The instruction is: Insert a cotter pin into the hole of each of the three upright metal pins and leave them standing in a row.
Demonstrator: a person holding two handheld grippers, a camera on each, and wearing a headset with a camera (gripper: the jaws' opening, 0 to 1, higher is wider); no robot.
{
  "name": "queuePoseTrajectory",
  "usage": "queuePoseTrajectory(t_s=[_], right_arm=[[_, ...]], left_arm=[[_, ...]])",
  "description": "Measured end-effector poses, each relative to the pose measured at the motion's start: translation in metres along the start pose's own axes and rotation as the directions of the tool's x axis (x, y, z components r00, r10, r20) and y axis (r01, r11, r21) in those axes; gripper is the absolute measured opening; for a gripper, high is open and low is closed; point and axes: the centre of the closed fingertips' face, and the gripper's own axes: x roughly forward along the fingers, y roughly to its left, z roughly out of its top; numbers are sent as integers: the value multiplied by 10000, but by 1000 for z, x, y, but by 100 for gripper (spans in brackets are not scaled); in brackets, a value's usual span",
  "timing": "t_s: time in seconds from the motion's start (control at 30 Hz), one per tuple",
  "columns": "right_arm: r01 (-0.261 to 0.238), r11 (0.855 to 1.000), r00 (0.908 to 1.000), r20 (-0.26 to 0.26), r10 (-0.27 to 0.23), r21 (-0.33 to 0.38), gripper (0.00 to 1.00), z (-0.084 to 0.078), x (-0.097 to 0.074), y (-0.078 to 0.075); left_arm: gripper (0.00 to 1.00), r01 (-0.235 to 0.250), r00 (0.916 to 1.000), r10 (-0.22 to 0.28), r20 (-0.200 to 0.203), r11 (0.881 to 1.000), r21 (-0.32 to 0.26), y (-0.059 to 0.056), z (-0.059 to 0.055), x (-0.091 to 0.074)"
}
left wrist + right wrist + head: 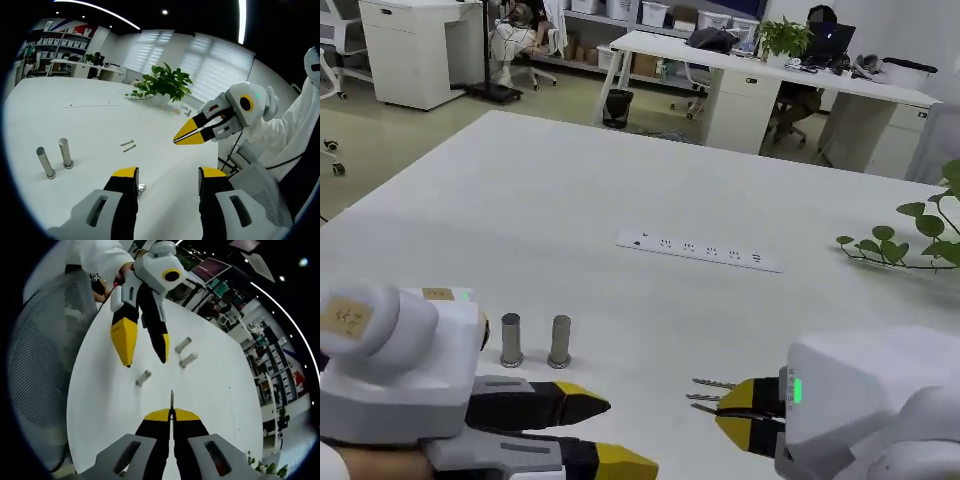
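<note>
While my right gripper point(171, 412) clamps a cotter pin point(171, 399), my left gripper point(168, 174) gapes, one metal pin point(142, 188) beside a jaw; none looks fitted yet, three to do.

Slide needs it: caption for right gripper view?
Right tool grips a cotter pin, facing the open left tool near three metal pins on a white table.

Bright, even office light washes the white matte surface point(620, 190), with faint soft shadows under the short grey upright metal pins point(560, 342). Glare comes from white ceiling light strips point(242, 20) in both fisheye gripper views, which bend at the edges.
</note>
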Motion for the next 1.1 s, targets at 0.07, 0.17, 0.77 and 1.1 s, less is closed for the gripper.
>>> queuePoseTrajectory(t_s=[0.07,0.17,0.77,1.1], right_arm=[[132,9999,9999,-14,-132,-97,0,3,-1,0],[209,9998,9997,88,-209,-33,0,7,-2,2],[383,9989,9992,85,-381,-281,0,18,1,9],[372,9985,9992,137,-367,-402,0,21,3,11]], left_arm=[[42,130,9999,-130,-24,9999,-45,-3,0,3],[40,183,9998,-183,-41,9998,-99,-4,-1,7],[25,485,9986,-480,203,9985,-252,-10,7,14],[16,720,9967,-699,414,9960,-531,-15,15,16]])
